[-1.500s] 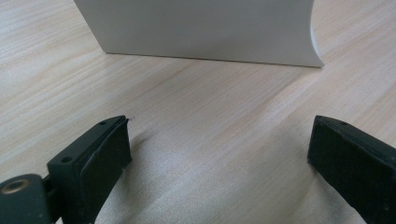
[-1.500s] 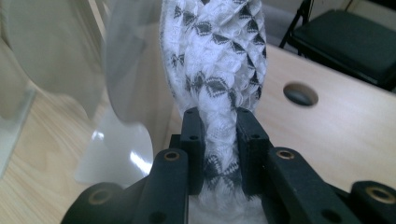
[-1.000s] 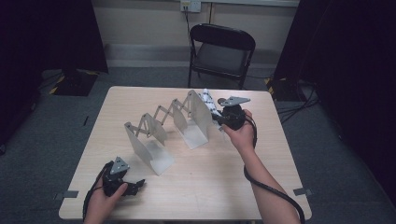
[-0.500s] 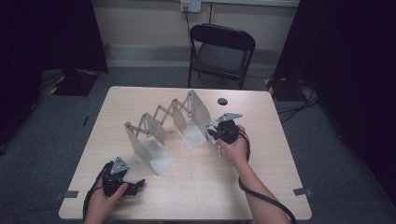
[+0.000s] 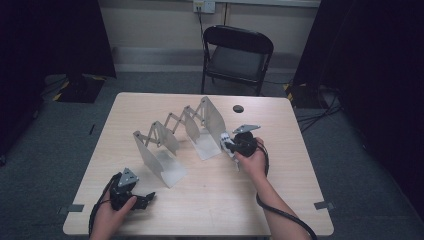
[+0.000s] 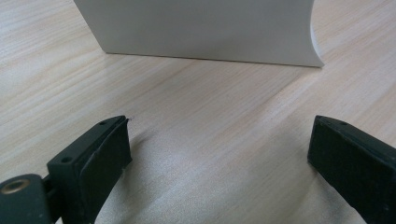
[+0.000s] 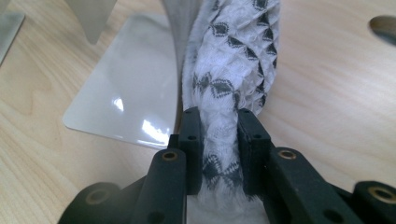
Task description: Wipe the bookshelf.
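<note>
A folding metal rack [image 5: 172, 131] of upright plates joined by a scissor linkage stands across the middle of the table [image 5: 290, 200]. My right gripper [image 5: 227, 145] is low at the rack's right end, shut on a rolled white cloth with a black pattern [image 5: 224, 140]. In the right gripper view the cloth [image 7: 233, 60] runs forward from between my right gripper [image 7: 219, 119] jaws, right beside the end plate's upright edge and its glossy foot [image 7: 126, 102]. My left gripper [image 5: 145, 199] rests near the table's front left, open. In its own view the left gripper [image 6: 219, 140] faces a white plate [image 6: 201, 28].
A round cable hole [image 5: 238, 108] lies in the table behind my right hand, also seen as a dark hole [image 7: 385, 25] at the upper right. A black folding chair [image 5: 239, 55] stands beyond the far edge. Bare tabletop stretches along the front and right.
My right gripper has come down with the cloth from above the rack's right end to table level beside the end plate. The left gripper has stayed put.
</note>
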